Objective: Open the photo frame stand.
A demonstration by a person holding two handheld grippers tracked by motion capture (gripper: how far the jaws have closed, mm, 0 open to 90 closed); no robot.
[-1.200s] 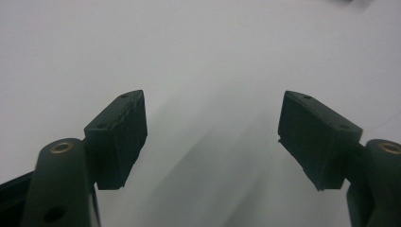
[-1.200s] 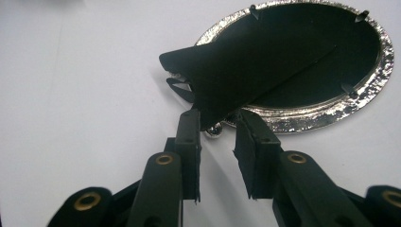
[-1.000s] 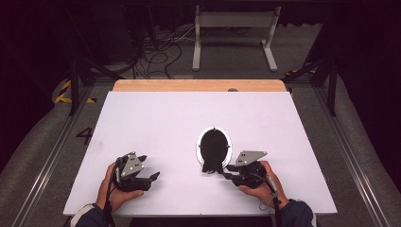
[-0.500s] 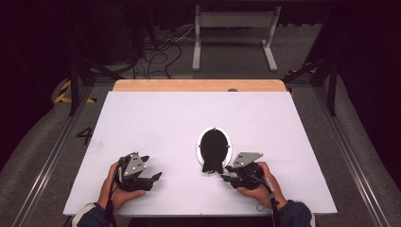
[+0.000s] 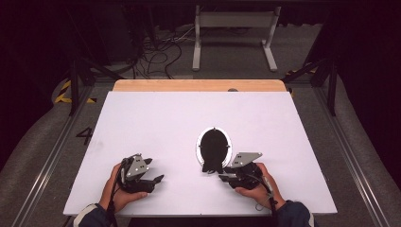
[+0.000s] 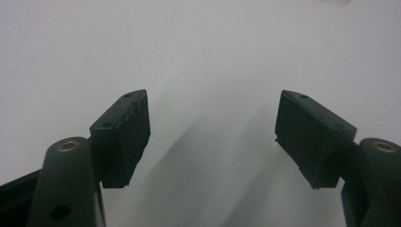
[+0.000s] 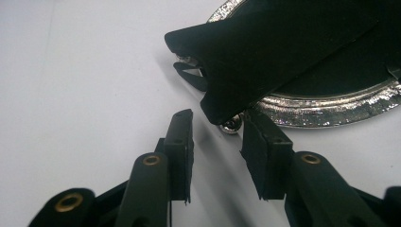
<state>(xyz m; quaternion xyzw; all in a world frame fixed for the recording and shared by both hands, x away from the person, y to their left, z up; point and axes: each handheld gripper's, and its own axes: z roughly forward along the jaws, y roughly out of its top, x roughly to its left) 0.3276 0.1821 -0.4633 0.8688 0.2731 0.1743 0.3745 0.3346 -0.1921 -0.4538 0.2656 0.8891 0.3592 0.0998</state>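
An oval silver-rimmed frame [image 5: 214, 145] lies face down on the white table [image 5: 189, 118], its black back and fold-out stand [image 7: 265, 52] on top. My right gripper [image 5: 221, 176] rests just below the frame's near end. In the right gripper view its jaws [image 7: 215, 120] stand apart and have just been closing a little. The stand's tip and a small silver knob [image 7: 231, 125] lie just beyond the pads, with nothing pressed between them. My left gripper [image 5: 158, 178] sits on the bare table at the near left, jaws [image 6: 213, 111] wide apart and empty.
A wooden strip [image 5: 198, 85] runs along the table's far edge. Beyond it on the floor stand a white metal frame [image 5: 234, 33] and loose cables [image 5: 156, 52]. Metal rails flank the table on both sides.
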